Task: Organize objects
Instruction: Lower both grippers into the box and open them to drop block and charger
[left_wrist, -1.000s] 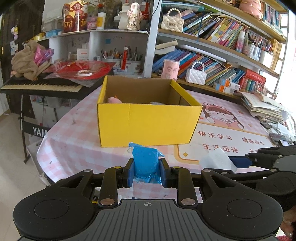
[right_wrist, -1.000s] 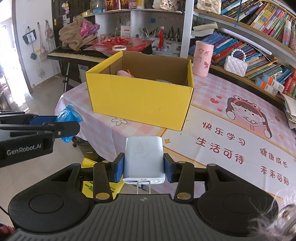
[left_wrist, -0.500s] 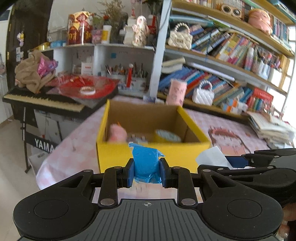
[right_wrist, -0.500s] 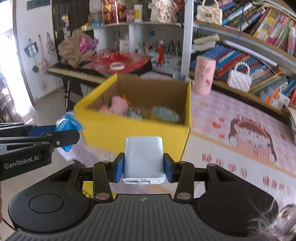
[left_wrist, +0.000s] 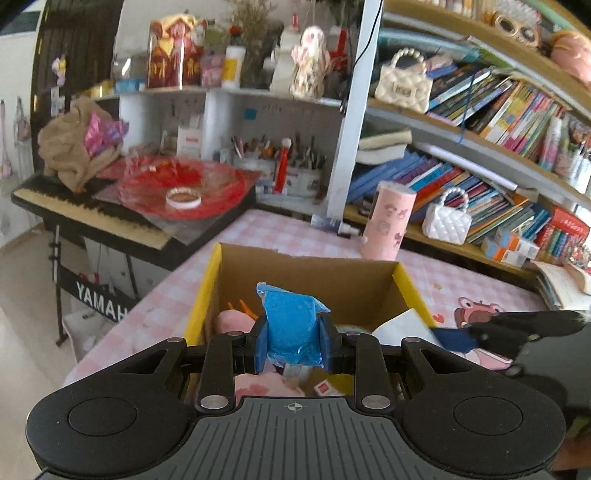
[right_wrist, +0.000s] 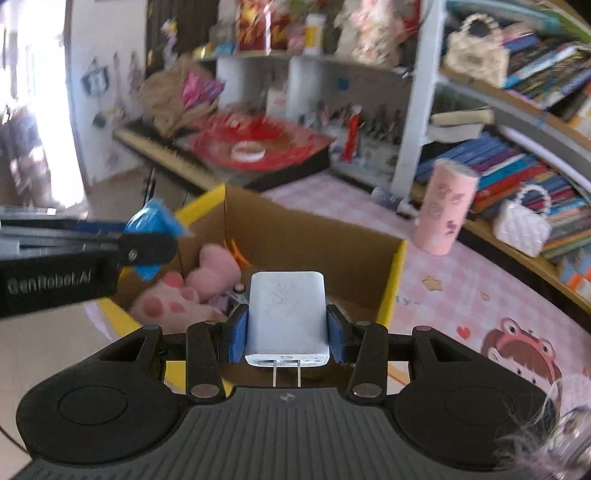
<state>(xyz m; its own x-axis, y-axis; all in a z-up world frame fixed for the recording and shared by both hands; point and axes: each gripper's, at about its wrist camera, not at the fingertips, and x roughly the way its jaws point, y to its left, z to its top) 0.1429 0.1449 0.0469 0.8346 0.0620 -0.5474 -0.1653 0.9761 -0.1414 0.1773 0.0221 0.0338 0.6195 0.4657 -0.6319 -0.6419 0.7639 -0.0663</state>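
Over the yellow box, the left gripper pinched a blue packet while the right gripper clamped a white charger. Released together, the two could collide or clip the rim. Blur and the grippers hid most of the box's floor.

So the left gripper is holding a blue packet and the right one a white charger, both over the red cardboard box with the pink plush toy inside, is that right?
Not quite: the cardboard box is yellow, not red, as the left wrist view shows. The rest holds: the left gripper is shut on the blue packet, the right gripper on the white charger, both over the box with the pink plush toy inside.
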